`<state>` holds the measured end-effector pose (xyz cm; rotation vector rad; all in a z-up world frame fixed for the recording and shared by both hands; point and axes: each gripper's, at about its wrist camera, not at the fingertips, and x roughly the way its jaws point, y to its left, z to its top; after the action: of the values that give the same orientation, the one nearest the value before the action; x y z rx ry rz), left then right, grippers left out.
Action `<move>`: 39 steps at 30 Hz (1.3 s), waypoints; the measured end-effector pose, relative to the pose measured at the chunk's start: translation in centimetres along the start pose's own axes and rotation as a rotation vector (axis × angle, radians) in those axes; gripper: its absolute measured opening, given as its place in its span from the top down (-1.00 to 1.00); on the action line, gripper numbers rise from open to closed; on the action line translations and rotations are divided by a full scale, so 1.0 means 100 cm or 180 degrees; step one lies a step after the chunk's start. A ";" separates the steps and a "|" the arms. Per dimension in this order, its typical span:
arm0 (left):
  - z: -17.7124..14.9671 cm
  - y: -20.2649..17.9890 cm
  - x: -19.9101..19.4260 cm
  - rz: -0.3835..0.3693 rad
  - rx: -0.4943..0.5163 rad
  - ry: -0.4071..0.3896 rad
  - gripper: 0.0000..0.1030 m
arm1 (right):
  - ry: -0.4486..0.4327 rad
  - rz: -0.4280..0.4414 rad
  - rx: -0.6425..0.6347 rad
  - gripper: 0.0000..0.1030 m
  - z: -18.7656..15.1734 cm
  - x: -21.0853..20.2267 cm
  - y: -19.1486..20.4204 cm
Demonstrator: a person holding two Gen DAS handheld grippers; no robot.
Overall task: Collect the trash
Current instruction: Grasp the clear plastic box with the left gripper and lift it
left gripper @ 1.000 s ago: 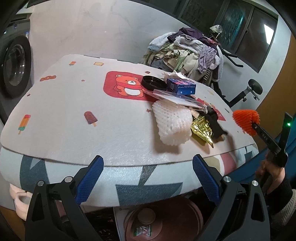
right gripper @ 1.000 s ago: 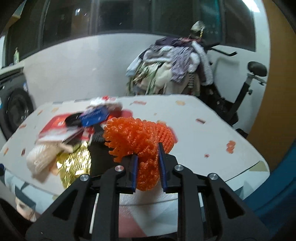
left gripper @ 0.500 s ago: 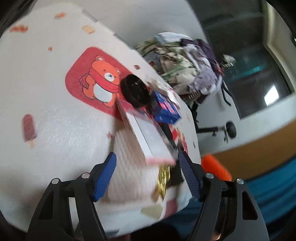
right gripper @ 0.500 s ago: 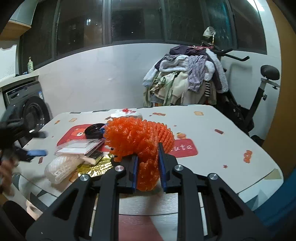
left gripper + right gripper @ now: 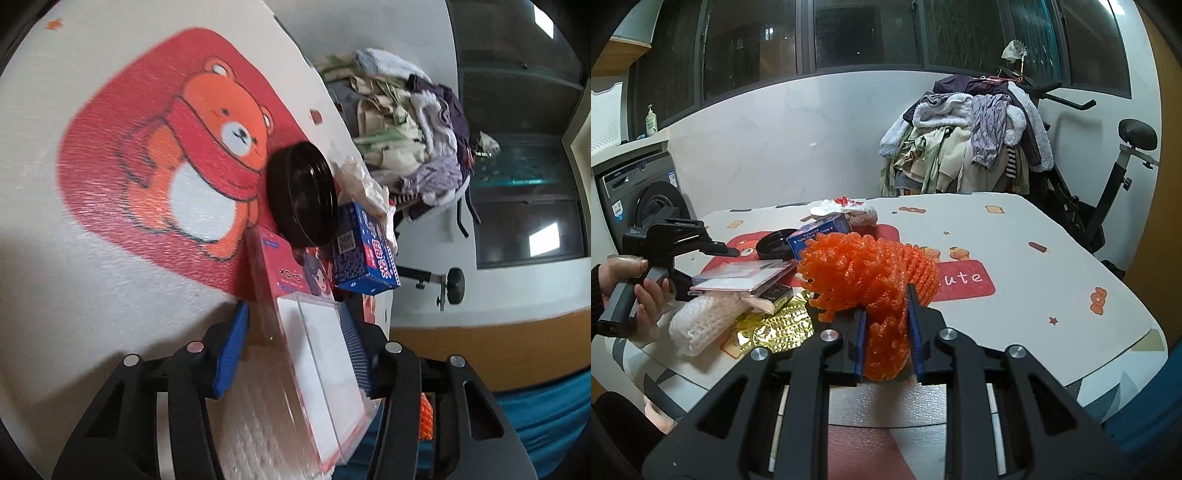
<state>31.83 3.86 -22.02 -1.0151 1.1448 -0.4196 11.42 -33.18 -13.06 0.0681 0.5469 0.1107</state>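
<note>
Left wrist view: the left gripper [image 5: 291, 339] is spread around the clear flat plastic package with a pink card insert [image 5: 314, 369], not yet clenched on it, and lumpy white foam netting [image 5: 255, 435] is seen underneath. A round black plastic lid [image 5: 301, 194] and a small blue cardboard box [image 5: 364, 253] are parked just past it on the bear-print table mat [image 5: 110, 221]. Right wrist view: the right gripper [image 5: 886, 338] is clamped on a frilly orange foam net [image 5: 864, 273], held above the table edge, with crinkled gold foil [image 5: 775, 328] lying beside it.

I see a white wall [image 5: 783, 147], dark windows [image 5: 849, 33], washing machine [image 5: 639, 195] far left, clothes pile [image 5: 967, 140] on exercise bike [image 5: 1108, 192] ahead right.
</note>
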 end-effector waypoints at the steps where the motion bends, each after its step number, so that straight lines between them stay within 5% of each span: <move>1: 0.000 0.000 0.003 0.0019 0.0022 0.0010 0.15 | 0.0011 0.0002 0.0001 0.57 -0.001 0.001 0.000; 3: -0.001 -0.001 0.007 0.0071 0.0082 0.0024 0.38 | 0.0029 0.0004 -0.0001 0.57 -0.002 0.003 0.001; 17: -0.029 -0.114 -0.048 0.0657 0.1876 -0.0469 0.61 | -0.0041 0.0084 -0.0073 0.57 0.007 -0.009 0.011; 22: -0.049 -0.141 -0.077 0.0704 0.2220 -0.0682 0.67 | -0.0083 0.0139 -0.0098 0.57 0.013 -0.022 0.019; 31: -0.086 -0.166 -0.120 0.0741 0.2582 -0.0899 0.68 | -0.0137 0.0302 -0.0191 0.57 0.017 -0.051 0.044; 39: -0.118 -0.161 -0.149 0.0767 0.2566 -0.0913 0.68 | -0.0146 0.0432 -0.0271 0.57 0.017 -0.072 0.063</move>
<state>18.62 1.30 -1.08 -0.2157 0.7161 -0.4661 5.64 -27.91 -7.26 0.0248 0.4909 0.2638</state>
